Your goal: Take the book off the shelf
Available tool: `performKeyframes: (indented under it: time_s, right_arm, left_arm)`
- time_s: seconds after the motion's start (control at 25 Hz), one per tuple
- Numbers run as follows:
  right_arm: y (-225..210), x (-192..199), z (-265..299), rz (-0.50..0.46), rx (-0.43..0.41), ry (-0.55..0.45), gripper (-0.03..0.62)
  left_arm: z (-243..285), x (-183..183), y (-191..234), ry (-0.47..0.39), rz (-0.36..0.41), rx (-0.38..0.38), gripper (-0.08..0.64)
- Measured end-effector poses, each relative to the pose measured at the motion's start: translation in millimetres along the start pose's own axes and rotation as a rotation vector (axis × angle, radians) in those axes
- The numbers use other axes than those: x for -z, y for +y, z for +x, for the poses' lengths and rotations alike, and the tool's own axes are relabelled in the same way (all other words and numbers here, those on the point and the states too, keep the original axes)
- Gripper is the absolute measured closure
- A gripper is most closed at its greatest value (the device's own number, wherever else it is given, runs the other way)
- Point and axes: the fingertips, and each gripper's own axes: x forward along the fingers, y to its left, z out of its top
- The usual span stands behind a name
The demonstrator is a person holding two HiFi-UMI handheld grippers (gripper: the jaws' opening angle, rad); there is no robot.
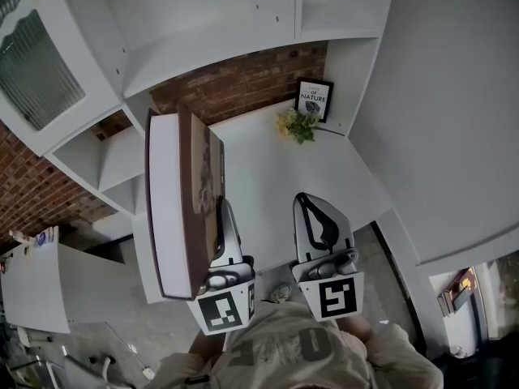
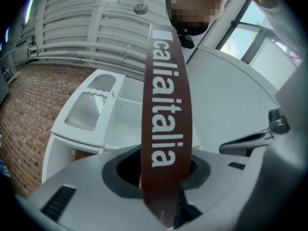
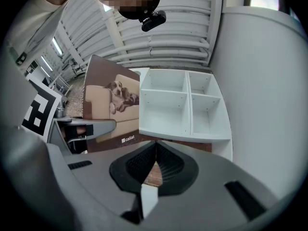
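The left claw (image 1: 225, 217) is pictured clamped across a book (image 1: 182, 205) at its spine edge, and the book is held upright between the jaws. The right claw (image 1: 318, 209) is held just beside it, its jaws pressed together with nothing gripped. Both are pointed forward and slightly upward, close in front of the person's chest (image 1: 284, 343).

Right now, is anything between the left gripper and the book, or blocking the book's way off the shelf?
Nothing visible. The left gripper clamps the book, held clear of the shelves. The plant and framed print stand far off in the corner.
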Motion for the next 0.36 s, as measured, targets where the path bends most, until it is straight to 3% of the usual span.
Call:
performKeyframes:
  time_s: [0.36]
  right_arm:
    - [2, 1, 3, -0.014, 0.001, 0.003, 0.575]
  left_arm:
    - [0, 8, 3, 0.023, 0.008, -0.008, 0.407]
